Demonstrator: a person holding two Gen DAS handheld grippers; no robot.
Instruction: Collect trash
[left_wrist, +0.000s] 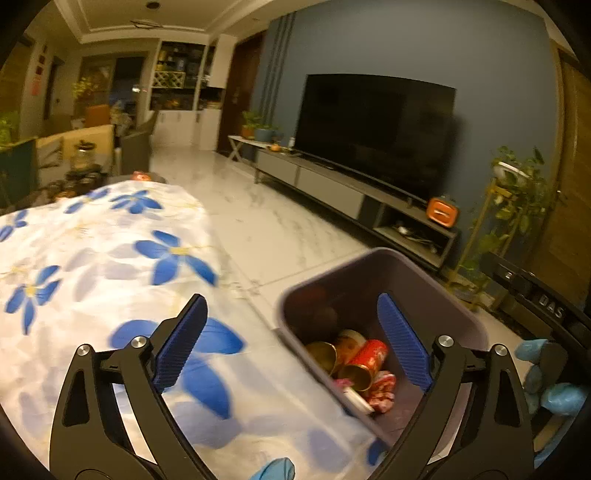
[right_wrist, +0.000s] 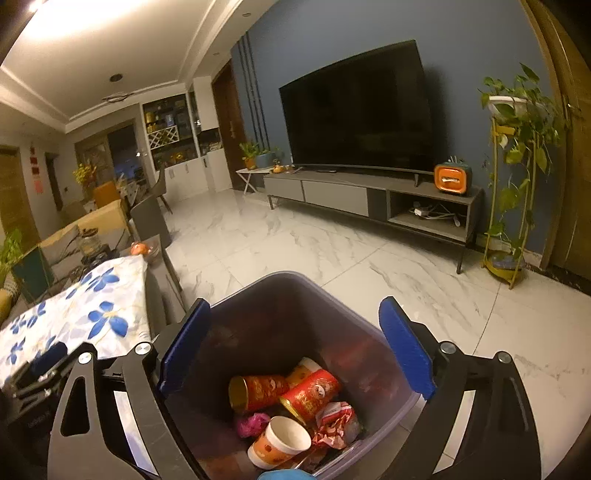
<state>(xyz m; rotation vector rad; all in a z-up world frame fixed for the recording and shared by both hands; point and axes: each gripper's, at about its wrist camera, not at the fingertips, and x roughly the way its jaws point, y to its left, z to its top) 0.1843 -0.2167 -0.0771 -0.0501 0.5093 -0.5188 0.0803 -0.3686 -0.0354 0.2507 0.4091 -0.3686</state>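
Purple bin (right_wrist: 280, 325) stands beside the floral-clothed table (left_wrist: 92, 258) edge, both grippers' jaws spread empty above, marble floor (right_wrist: 369, 258) seemingly clear.

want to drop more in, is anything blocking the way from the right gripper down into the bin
Nothing visible does. The right gripper is open and empty directly above the bin, whose mouth has no lid. Inside lie only red cans, a paper cup and wrappers.

The left gripper (left_wrist: 291, 341) hangs with its blue-padded jaws spread wide and empty — the right gripper (right_wrist: 295, 345) likewise gapes, nothing between its pads. Blue-gloved fingers (left_wrist: 561, 397) show beside the left gripper.
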